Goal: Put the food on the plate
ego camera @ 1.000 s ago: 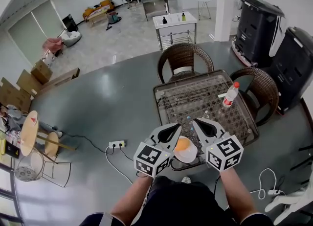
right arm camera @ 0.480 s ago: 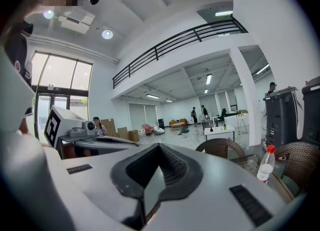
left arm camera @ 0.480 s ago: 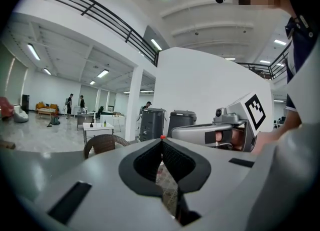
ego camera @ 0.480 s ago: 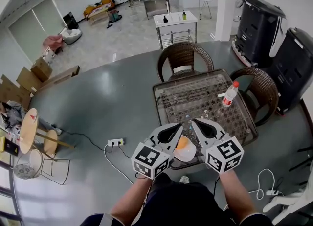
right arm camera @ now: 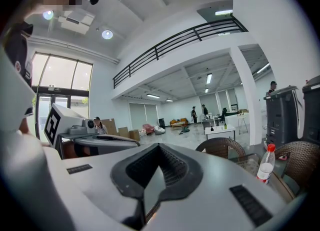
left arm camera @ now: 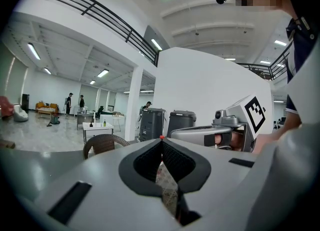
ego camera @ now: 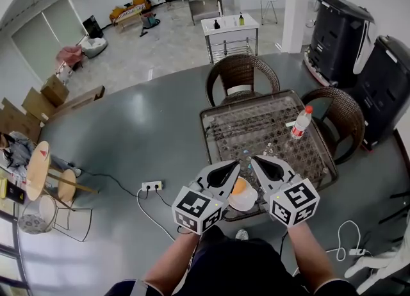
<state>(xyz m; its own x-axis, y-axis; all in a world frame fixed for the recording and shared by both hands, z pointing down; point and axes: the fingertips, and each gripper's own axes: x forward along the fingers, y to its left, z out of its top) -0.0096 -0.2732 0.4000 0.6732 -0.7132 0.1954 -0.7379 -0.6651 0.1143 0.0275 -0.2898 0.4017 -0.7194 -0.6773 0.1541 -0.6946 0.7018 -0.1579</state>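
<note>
A white plate (ego camera: pixel 247 202) lies at the near edge of the glass-topped wicker table (ego camera: pixel 256 122), with a round orange piece of food (ego camera: pixel 238 187) on it. Both grippers hover over the plate and hide its sides. My left gripper (ego camera: pixel 238 163) is to the left of the food, my right gripper (ego camera: pixel 252 159) to the right, their tips close together and pointing away from me. In the left gripper view the jaws (left arm camera: pixel 161 140) meet at the tips with nothing between them. The right gripper's jaws (right arm camera: pixel 159 146) also meet and hold nothing.
A plastic bottle with a red cap (ego camera: pixel 302 123) stands at the table's right side, also in the right gripper view (right arm camera: pixel 265 167). Two wicker chairs (ego camera: pixel 242 77) (ego camera: pixel 343 118) stand behind the table. A power strip (ego camera: pixel 152 188) with cables lies on the floor at left.
</note>
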